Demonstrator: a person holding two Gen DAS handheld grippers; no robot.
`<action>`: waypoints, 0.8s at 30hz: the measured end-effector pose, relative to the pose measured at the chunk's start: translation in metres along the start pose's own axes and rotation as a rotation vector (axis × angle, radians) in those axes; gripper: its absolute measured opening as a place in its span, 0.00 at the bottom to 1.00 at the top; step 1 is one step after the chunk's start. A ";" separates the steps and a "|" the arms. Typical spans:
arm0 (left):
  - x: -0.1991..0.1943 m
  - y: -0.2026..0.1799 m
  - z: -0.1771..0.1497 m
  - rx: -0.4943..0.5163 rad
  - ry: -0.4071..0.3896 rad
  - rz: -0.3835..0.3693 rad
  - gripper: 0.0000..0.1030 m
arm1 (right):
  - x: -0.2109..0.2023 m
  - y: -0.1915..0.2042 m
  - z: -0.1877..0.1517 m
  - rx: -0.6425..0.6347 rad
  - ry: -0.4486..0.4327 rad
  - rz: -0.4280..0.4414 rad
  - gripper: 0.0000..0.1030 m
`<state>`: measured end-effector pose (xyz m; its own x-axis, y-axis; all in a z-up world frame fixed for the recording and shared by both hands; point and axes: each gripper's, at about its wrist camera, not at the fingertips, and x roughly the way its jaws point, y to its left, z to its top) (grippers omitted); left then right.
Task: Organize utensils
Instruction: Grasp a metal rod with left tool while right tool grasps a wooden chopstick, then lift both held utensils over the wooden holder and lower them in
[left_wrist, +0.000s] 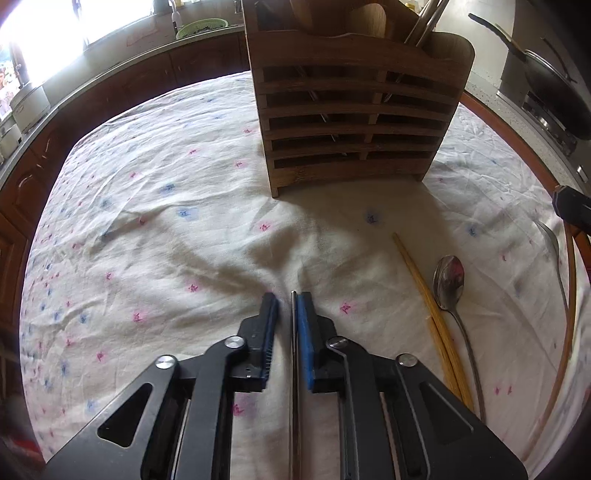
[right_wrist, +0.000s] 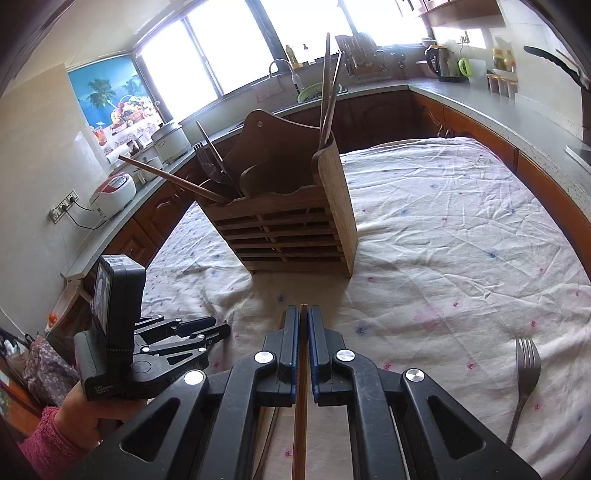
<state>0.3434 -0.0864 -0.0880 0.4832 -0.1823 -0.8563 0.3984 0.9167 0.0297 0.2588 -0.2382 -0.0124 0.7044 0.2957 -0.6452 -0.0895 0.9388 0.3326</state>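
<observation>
My left gripper (left_wrist: 287, 295) hovers low over the flowered cloth, its jaws nearly together around a thin metal chopstick (left_wrist: 294, 350) that lies along the right blue pad. My right gripper (right_wrist: 303, 310) is shut on a brown wooden chopstick (right_wrist: 301, 406) that runs back between its fingers. Ahead of both stands the slatted wooden utensil holder (left_wrist: 354, 110) (right_wrist: 295, 229) with forks and chopsticks sticking out. On the cloth lie a pair of pale wooden chopsticks (left_wrist: 432, 317), a metal spoon (left_wrist: 448, 280) and a fork (right_wrist: 526, 369). The left gripper (right_wrist: 221, 328) also shows in the right wrist view.
A round table under a wrinkled cloth (right_wrist: 461, 221) holds everything. A hand in a pink sleeve (right_wrist: 48, 439) grips the left tool. Kitchen counters ring the table, with a dark wok (left_wrist: 554, 92) at the right and a sink under the window.
</observation>
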 end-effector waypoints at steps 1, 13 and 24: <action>-0.002 0.002 -0.001 -0.009 -0.002 -0.016 0.04 | 0.000 -0.001 0.000 0.005 -0.002 0.001 0.05; -0.078 0.030 -0.011 -0.103 -0.132 -0.099 0.03 | -0.012 0.008 0.005 -0.013 -0.039 0.032 0.05; -0.151 0.052 -0.018 -0.233 -0.326 -0.170 0.03 | -0.036 0.030 0.012 -0.049 -0.092 0.054 0.05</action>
<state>0.2769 -0.0052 0.0335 0.6619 -0.4064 -0.6299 0.3250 0.9128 -0.2474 0.2396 -0.2226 0.0293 0.7590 0.3312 -0.5606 -0.1624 0.9300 0.3296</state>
